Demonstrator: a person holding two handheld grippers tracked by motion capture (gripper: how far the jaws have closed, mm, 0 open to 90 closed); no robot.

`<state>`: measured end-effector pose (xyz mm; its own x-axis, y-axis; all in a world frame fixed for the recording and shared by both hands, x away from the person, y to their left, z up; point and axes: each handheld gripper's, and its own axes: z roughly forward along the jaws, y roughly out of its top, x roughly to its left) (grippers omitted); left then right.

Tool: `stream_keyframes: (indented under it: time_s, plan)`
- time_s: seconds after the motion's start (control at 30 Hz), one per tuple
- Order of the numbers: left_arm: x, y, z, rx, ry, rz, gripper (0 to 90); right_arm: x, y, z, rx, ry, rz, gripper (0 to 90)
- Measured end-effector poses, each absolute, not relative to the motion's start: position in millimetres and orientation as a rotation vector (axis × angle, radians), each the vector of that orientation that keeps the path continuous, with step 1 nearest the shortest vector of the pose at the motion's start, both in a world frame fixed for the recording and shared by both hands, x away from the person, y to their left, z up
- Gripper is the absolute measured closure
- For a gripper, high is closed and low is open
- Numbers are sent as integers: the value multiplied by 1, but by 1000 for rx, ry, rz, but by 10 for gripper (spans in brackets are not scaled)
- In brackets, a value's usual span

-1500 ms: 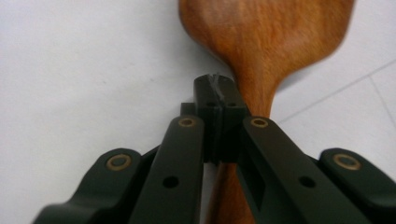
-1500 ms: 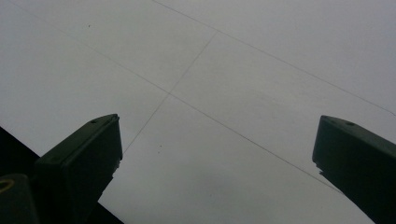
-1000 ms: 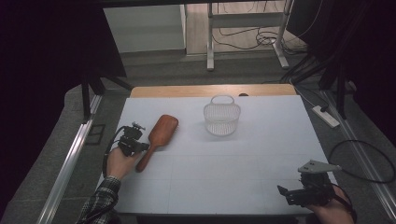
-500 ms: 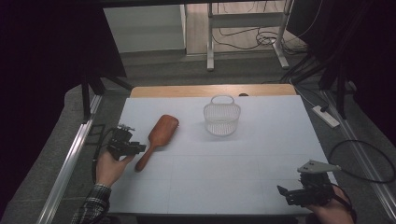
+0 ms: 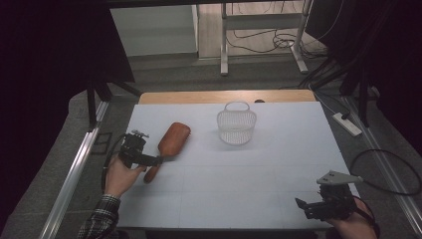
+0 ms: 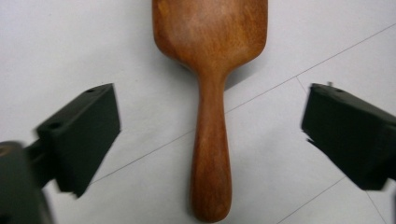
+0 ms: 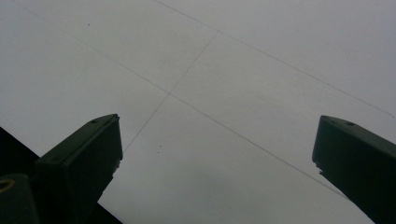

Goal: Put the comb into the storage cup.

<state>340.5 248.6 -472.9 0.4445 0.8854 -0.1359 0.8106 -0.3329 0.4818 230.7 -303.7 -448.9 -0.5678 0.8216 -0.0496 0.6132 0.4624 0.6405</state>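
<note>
High view: a wooden brush (image 5: 169,147) lies flat on the white surface (image 5: 259,174) toward its left side, paddle head pointing up and to the right, handle slanting down toward the near left. The left hand-held gripper (image 5: 158,160) sits at that handle, with the person's left hand (image 5: 119,174) behind it and a plaid sleeve at the bottom edge.

Left gripper view gives the closer look — the brush handle (image 6: 210,158) runs straight up the middle between the two black jaws, which stand far apart with bare surface showing on either side of the wood. Neither pad touches it. These jaws have just been opening, and the brush rests on the surface, unheld.

A white mesh basket (image 5: 237,127) stands upright farther back, near the middle of the surface and well apart from the brush.

At the near right corner the right hand-held gripper (image 5: 303,206) rests low over the surface, a grey three-cornered plate on top. Right gripper view shows its jaws spread wide — between them lies only pale surface (image 7: 224,93) crossed by thin lines.
</note>
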Motion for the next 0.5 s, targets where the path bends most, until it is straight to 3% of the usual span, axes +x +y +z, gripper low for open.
stream_keyframes:
  time_s: [0.5]
  plan:
    - [352, 230, -477, 2287, 1378, 215, 0, 231, -304, -449, 1215, 2366, 819, 15]
